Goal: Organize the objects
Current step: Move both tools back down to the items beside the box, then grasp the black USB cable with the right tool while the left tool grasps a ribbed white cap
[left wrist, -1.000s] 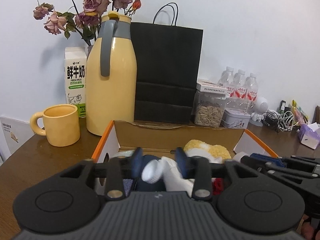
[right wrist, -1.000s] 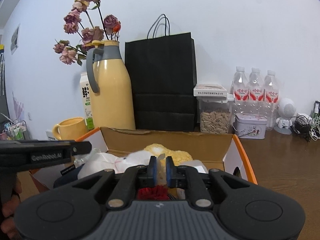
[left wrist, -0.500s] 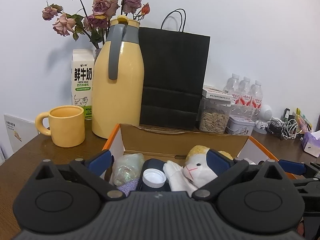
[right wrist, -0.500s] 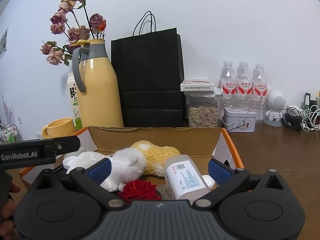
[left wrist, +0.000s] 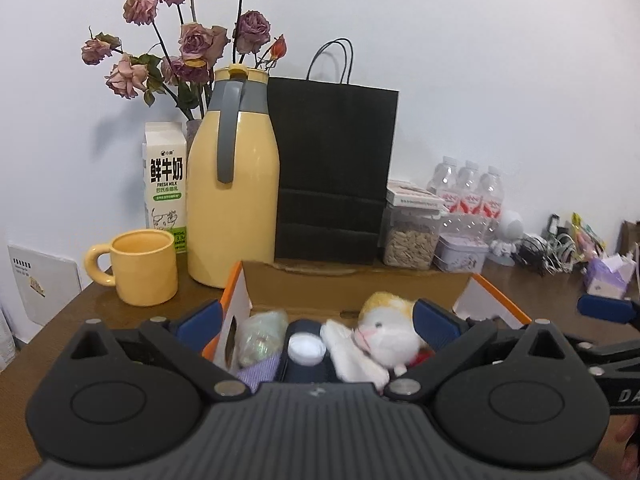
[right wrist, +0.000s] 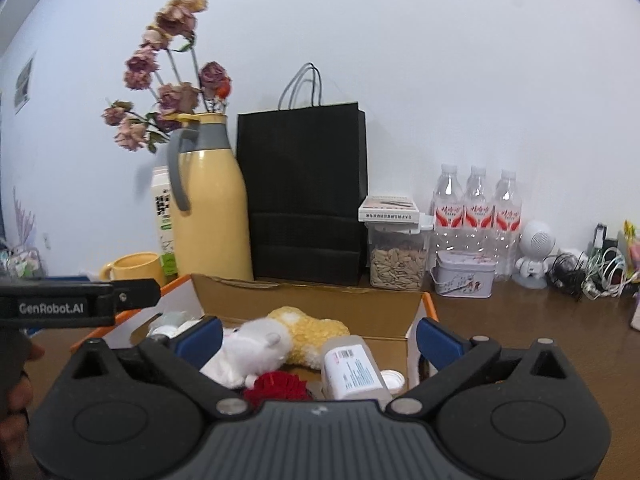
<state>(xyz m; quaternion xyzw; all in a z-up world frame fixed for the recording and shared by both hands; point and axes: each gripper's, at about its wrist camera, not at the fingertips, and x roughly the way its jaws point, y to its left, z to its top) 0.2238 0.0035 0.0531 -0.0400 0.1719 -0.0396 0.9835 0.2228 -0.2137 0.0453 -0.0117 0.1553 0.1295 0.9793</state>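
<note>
An open cardboard box (left wrist: 352,290) with orange edges stands on the brown table, also in the right wrist view (right wrist: 304,304). Inside lie a white and yellow plush toy (left wrist: 384,332), a dark bottle with a white cap (left wrist: 306,350), a clear wrapped item (left wrist: 260,336), a purple cloth (left wrist: 260,372), a white labelled bottle (right wrist: 352,372) and a red flower (right wrist: 278,386). My left gripper (left wrist: 316,324) is open and empty above the box's near left side. My right gripper (right wrist: 320,340) is open and empty above the near right side.
Behind the box stand a yellow mug (left wrist: 140,266), a yellow thermos jug (left wrist: 232,200), a milk carton (left wrist: 166,184), dried roses (left wrist: 188,52), a black paper bag (left wrist: 332,172), a seed jar (left wrist: 410,240), a tin (left wrist: 460,252), water bottles (right wrist: 478,208) and cables (right wrist: 588,276).
Both grippers have opened from shut, letting go of the items in the box, and have drawn back and up. The plush and bottles now lie free in the box.
</note>
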